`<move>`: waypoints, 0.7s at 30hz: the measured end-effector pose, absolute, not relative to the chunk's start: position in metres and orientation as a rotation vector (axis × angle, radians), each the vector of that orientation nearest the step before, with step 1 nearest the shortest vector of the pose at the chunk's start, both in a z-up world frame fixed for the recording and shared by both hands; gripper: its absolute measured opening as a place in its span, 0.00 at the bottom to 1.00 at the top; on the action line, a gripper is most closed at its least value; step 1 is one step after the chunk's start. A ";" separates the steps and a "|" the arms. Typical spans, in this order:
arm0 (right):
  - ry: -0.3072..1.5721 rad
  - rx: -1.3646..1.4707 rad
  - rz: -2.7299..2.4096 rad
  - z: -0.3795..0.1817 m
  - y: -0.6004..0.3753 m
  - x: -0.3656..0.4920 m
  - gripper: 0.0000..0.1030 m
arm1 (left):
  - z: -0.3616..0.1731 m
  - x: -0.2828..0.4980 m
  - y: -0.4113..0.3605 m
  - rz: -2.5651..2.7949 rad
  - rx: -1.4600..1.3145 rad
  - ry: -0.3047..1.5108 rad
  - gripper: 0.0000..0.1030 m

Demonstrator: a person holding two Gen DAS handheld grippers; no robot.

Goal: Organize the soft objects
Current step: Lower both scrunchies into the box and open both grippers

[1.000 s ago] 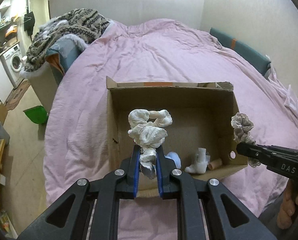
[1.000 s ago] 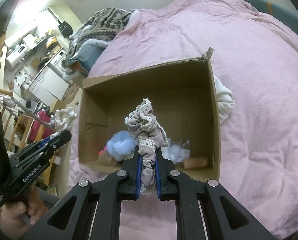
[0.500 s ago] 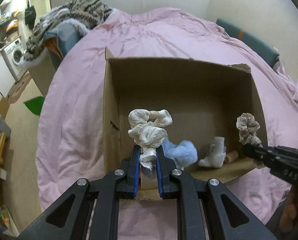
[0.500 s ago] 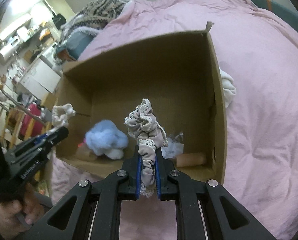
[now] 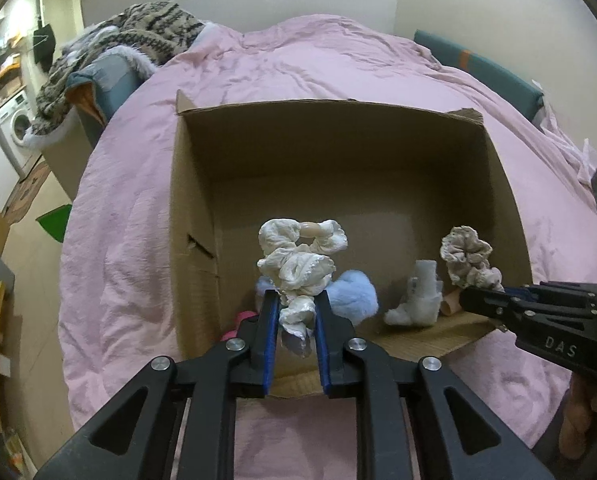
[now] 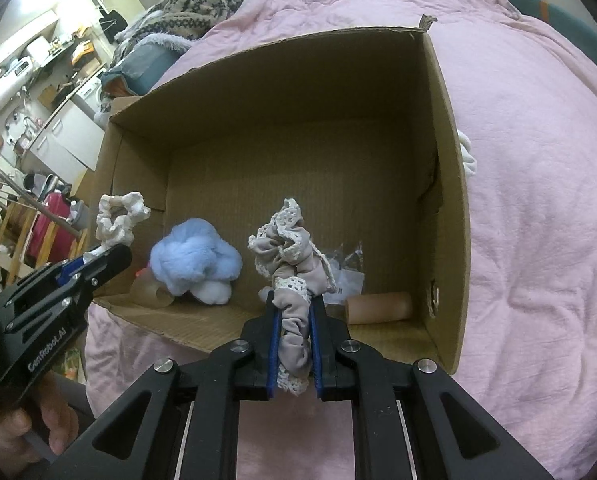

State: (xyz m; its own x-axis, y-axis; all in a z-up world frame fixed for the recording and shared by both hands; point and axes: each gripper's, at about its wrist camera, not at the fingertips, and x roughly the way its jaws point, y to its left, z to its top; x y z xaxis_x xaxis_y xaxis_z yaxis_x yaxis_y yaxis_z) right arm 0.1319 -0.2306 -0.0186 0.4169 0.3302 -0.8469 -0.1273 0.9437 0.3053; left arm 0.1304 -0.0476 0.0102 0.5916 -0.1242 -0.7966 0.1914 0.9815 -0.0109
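Over the near edge of the box (image 5: 194, 216) on the pink bed (image 5: 298, 64), both claws hang tilted downward, each carrying a scrunchie by its lower loop so the rest bunches up clear of the jaws. Left claw (image 5: 295, 308) is pinching the white scrunchie (image 5: 298, 264); right claw (image 6: 292, 312) is pinching the beige scrunchie (image 6: 290, 248). Below them a blue pom (image 6: 196, 262) and a tube (image 6: 378, 307) lie on the box floor. Both seem poised to drop their loads inside, judging by the task.
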 end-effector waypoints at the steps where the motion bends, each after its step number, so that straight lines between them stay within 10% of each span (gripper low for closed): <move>1: 1.107 0.203 0.289 -0.019 -0.230 0.132 0.13 | 0.010 0.130 -0.049 -0.184 0.083 0.921 0.16; 6: 1.109 0.217 0.301 -0.018 -0.232 0.131 0.13 | 0.009 0.132 -0.049 -0.183 0.078 0.929 0.25; 12: 1.109 0.249 0.304 -0.019 -0.236 0.133 0.15 | 0.015 0.129 -0.046 -0.163 0.061 0.903 0.62; 21: 1.089 0.275 0.291 -0.015 -0.243 0.132 0.24 | 0.023 0.125 -0.043 -0.115 0.065 0.848 0.64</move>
State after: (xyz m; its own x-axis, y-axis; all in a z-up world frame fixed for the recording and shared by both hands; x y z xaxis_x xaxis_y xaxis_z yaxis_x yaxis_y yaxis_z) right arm 0.1319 -0.2427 -0.0149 0.4333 0.3635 -0.8247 -0.0957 0.9284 0.3589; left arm 0.1249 -0.0432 0.0232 0.6558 -0.0757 -0.7511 0.1273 0.9918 0.0111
